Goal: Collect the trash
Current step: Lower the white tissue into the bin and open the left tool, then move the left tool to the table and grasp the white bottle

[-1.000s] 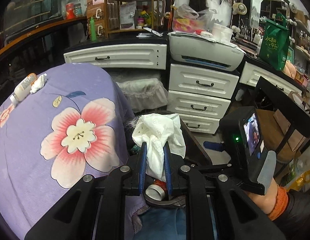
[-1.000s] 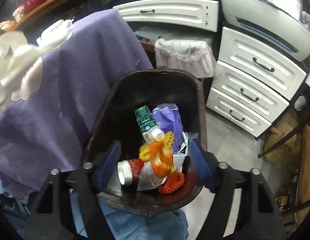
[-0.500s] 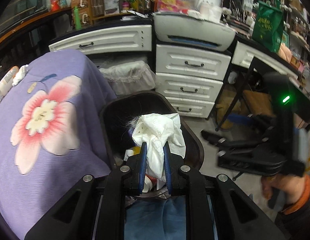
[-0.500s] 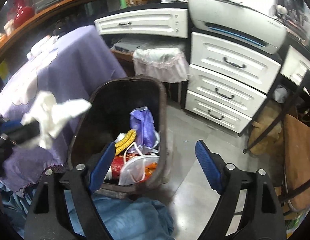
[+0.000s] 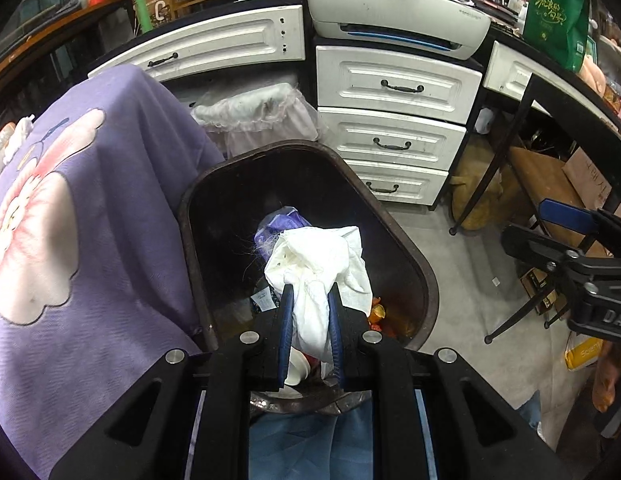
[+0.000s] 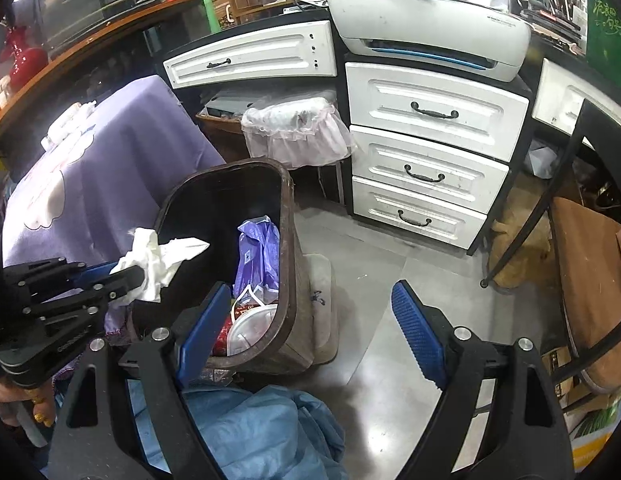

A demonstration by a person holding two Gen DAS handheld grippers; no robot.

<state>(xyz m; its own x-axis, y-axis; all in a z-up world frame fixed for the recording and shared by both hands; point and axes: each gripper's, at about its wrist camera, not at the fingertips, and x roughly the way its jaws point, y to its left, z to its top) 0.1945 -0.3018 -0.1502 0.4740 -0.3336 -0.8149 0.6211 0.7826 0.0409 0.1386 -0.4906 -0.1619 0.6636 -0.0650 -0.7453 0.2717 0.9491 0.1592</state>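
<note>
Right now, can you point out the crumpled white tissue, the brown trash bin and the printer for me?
crumpled white tissue point(image 5: 316, 276): left wrist view, on its bunched middle above the tool's fingers.
brown trash bin point(image 5: 422, 270): left wrist view, on its right rim.
printer point(image 6: 426, 26): right wrist view, on its grey top cover.

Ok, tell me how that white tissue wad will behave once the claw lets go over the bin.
The tissue wad looks limp, drooping around the left claw, so it will likely drop softly into the bin. Probably very light; it may cling or drift.
</note>
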